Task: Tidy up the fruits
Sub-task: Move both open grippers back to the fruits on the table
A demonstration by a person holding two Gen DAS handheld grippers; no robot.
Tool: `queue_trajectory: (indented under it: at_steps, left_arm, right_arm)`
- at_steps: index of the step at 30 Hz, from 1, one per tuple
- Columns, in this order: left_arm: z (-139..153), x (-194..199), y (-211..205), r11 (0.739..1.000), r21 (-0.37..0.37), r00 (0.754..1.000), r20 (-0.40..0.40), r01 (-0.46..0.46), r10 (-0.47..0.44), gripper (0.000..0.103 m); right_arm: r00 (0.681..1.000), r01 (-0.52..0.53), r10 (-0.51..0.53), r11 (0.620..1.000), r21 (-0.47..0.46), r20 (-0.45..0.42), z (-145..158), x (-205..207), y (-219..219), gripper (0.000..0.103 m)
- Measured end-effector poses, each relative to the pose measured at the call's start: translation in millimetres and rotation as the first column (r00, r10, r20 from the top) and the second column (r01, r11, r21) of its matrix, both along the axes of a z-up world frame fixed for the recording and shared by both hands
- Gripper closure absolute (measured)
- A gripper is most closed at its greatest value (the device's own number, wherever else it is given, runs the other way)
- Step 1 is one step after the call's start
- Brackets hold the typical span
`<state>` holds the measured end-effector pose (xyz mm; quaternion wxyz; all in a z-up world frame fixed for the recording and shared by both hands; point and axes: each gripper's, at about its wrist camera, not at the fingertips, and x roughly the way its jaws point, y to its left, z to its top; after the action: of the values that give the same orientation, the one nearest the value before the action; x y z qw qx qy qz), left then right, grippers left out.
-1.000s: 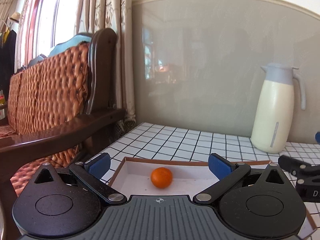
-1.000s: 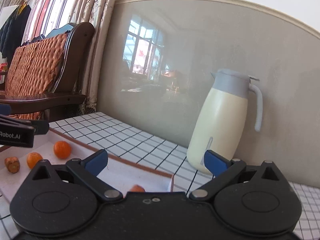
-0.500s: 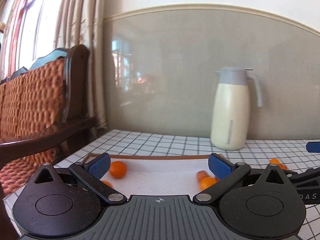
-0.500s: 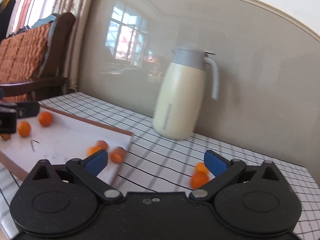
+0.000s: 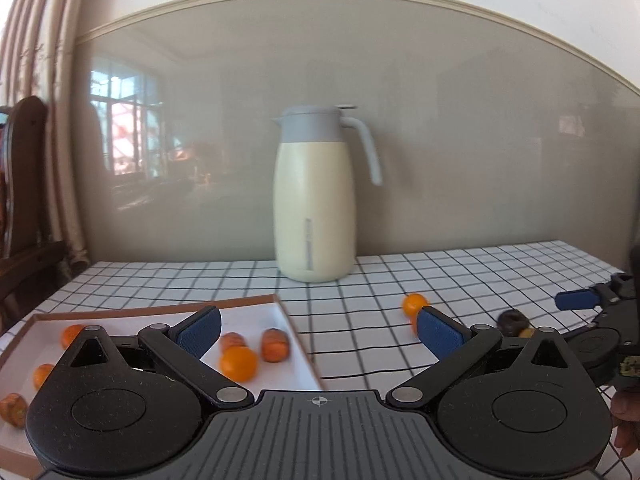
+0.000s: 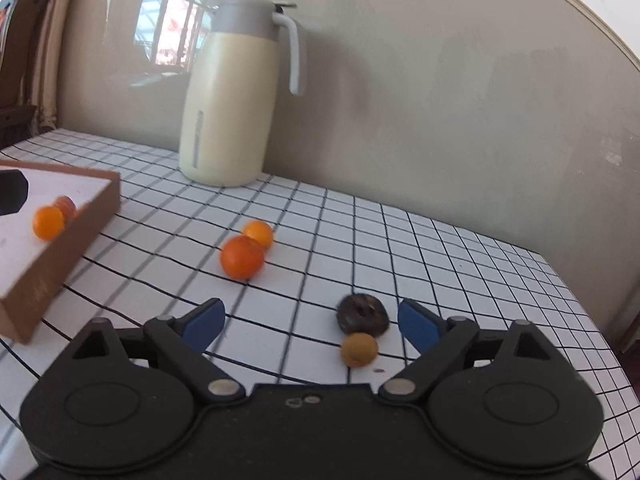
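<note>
Left wrist: left gripper (image 5: pixel 318 326) fingers apart, empty, over the tray (image 5: pixel 298 344) edge; several oranges (image 5: pixel 239 363) already sit in it, likely the drop-off. Right wrist: right gripper (image 6: pixel 310 322) fingers apart, empty; two loose oranges (image 6: pixel 242 257) on the counter (image 6: pixel 440 264) right of tray, dark fruit (image 6: pixel 363 314) and tan fruit (image 6: pixel 359 349) nearer its right finger.
</note>
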<state>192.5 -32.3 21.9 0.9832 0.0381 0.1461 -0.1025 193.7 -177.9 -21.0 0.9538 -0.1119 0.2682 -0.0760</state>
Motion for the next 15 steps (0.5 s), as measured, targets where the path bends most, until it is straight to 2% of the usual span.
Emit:
queue_trajectory:
  at_steps: [1, 3, 5, 9, 15]
  left_arm:
    - [-1, 0, -7, 1.0, 0.0, 1.0, 0.002, 0.013, -0.013, 0.0]
    - [-2, 1, -17, 0.999, 0.001, 0.999, -0.008, 0.046, -0.046, 0.0]
    - [-3, 1, -30, 0.997, 0.018, 0.997, -0.013, 0.074, -0.074, 0.0]
    - [-8, 7, -51, 0.993, 0.057, 0.994, -0.02, 0.106, -0.105, 0.0]
    - [-17, 18, -69, 0.989, 0.077, 0.991, -0.064, 0.125, -0.12, 0.0]
  right_arm:
    - [1.0, 0.004, -0.004, 1.0, 0.004, -0.011, -2, 0, -5, 0.022]
    - [1.0, 0.005, -0.004, 1.0, 0.027, -0.03, -5, 0, -15, 0.036]
    - [0.999, 0.004, -0.002, 0.999, 0.045, -0.055, -7, 3, -23, 0.043]
    - [0.998, 0.002, 0.001, 0.999, 0.044, -0.058, -8, 1, -31, 0.044]
    - [0.997, -0.008, 0.01, 1.0, 0.026, -0.079, -15, 5, -41, 0.046]
